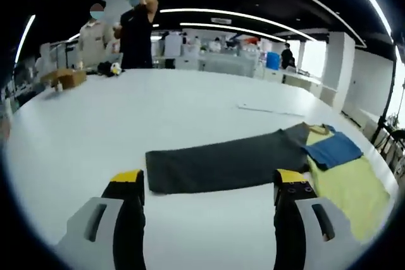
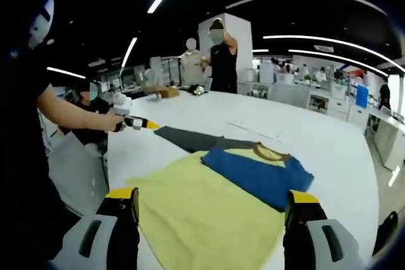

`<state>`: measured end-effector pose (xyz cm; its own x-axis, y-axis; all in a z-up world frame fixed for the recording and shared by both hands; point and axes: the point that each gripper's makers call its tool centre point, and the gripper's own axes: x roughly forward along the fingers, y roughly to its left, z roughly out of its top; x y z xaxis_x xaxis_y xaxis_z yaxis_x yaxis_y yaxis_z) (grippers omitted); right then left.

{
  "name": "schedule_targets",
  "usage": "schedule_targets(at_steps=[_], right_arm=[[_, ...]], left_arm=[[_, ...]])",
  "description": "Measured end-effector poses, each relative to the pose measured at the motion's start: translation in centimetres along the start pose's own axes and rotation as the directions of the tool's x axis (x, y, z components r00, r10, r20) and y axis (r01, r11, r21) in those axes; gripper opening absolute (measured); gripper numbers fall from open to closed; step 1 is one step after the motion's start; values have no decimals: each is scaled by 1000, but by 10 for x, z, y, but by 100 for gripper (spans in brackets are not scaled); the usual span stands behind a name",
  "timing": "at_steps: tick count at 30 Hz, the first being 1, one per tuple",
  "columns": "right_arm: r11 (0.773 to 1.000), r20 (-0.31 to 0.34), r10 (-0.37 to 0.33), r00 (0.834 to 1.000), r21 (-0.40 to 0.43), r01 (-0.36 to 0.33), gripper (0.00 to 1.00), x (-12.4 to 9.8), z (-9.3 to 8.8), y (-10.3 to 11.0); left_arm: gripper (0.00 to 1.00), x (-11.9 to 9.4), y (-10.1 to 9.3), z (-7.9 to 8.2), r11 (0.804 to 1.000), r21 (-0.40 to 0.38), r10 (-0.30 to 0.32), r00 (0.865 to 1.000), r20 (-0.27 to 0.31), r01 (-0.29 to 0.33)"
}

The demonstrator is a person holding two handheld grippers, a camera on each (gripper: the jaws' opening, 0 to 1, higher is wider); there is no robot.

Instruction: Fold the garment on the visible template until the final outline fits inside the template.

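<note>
While the shirt [image 2: 218,203] lies flat on the table [image 2: 329,140], nothing is gripped yet: both grippers hang above it with jaws spread and empty. It is yellow, with one blue sleeve [image 2: 256,172] folded across the chest below a brown collar [image 2: 271,153]. A dark grey template [image 1: 224,164] sits just beside it, its far end touching or slightly tucked under the collar end; cannot tell which.

Right gripper [image 2: 212,210] hovers over the yellow body, near the hem side. Left gripper [image 1: 212,191] faces the template's long edge, with the shirt [image 1: 351,188] off to its right. In the right gripper view the left gripper [image 2: 136,122] also shows, held in a hand [image 2: 115,122] by the template's far tip.

Step in hand, as I judge it: start the next fold. The shirt looks wider than the grey strip, so it likely needs lengthwise folds.

- Pinch the fabric edge only, one layer, at two well-apart points.
- Lift low and carry both ends evenly so the crease runs straight.
- Keep the blue sleeve from sliding out.
- Don't drag the template.

A paper sheet [image 2: 256,129] lies further out on the table, well apart. People stand at the far end beside a cardboard box [image 1: 66,78].
</note>
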<state>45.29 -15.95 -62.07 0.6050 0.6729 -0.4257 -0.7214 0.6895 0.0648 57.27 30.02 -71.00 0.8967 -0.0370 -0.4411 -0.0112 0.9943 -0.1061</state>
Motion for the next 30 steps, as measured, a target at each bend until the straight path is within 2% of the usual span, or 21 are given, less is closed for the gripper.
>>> schedule_targets(at_steps=[6, 10, 15, 17, 22, 25, 26, 30], right_arm=[[1000, -15, -4, 1000, -14, 4, 94, 0, -2, -1], [1000, -18, -12, 1000, -17, 11, 92, 0, -2, -2], [1000, -34, -24, 999, -12, 24, 90, 1, -4, -4], [1000, -39, -24, 999, -21, 23, 89, 1, -4, -4], [999, -27, -35, 999, -12, 35, 87, 2, -2, -5], [999, -23, -40, 999, -14, 39, 87, 2, -2, -5], [999, -26, -40, 999, -5, 40, 87, 3, -3, -5], [999, -37, -43, 998, -5, 43, 86, 4, -7, -4]], left_arm=[[71, 13, 24, -10, 996, -54, 65, 998, -23, -66], [61, 18, 33, -17, 993, -62, 98, 994, -42, -100], [48, 26, 42, -28, 991, -54, 119, 990, -71, -123], [45, 28, 49, -31, 989, -23, 147, 986, -80, -149], [34, 33, 56, -38, 987, -11, 158, 982, -99, -160], [27, 33, 60, -44, 982, -54, 174, 978, -114, -180], [24, 33, 62, -43, 982, -44, 180, 978, -108, -185], [21, 31, 58, -42, 982, -32, 181, 978, -101, -185]])
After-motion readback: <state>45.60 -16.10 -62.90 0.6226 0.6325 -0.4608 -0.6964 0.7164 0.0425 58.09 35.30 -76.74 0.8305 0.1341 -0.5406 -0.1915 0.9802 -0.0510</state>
